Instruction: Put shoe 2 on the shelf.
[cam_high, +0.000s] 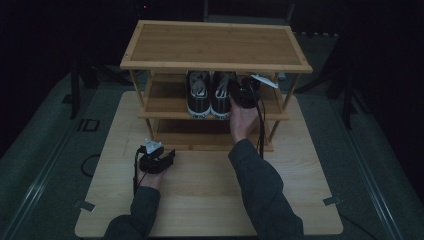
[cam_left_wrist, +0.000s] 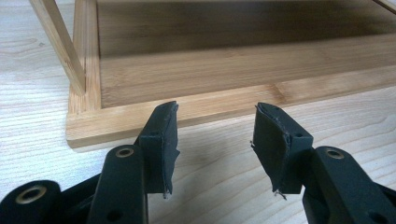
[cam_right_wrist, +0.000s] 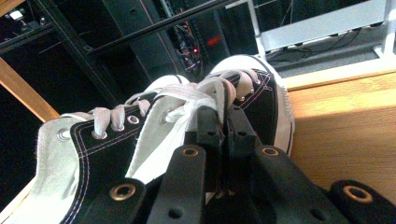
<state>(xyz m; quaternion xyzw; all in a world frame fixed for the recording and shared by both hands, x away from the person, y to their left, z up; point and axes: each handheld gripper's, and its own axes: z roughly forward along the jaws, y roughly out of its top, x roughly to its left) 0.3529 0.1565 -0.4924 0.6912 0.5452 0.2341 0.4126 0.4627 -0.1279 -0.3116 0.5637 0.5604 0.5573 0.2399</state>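
Two black sneakers with white laces and toe caps stand side by side on the middle shelf of a bamboo rack (cam_high: 215, 45). My right gripper (cam_high: 242, 92) reaches under the top shelf to the right sneaker (cam_high: 221, 97). In the right gripper view the jaws of the right gripper (cam_right_wrist: 226, 114) are pressed together on the black upper of this sneaker (cam_right_wrist: 107, 149) beside its laces. The left sneaker (cam_high: 198, 95) stands free. My left gripper (cam_high: 167, 156) rests on the board in front of the rack, and the left gripper (cam_left_wrist: 217, 112) is open with nothing between its pads, facing the bottom shelf (cam_left_wrist: 233, 70).
The rack has three shelves and thin corner posts (cam_left_wrist: 60, 46). It stands at the back of a light wooden board (cam_high: 210, 200) on a dark floor. Dark stands (cam_high: 345, 85) flank the rack, and cables trail from both grippers.
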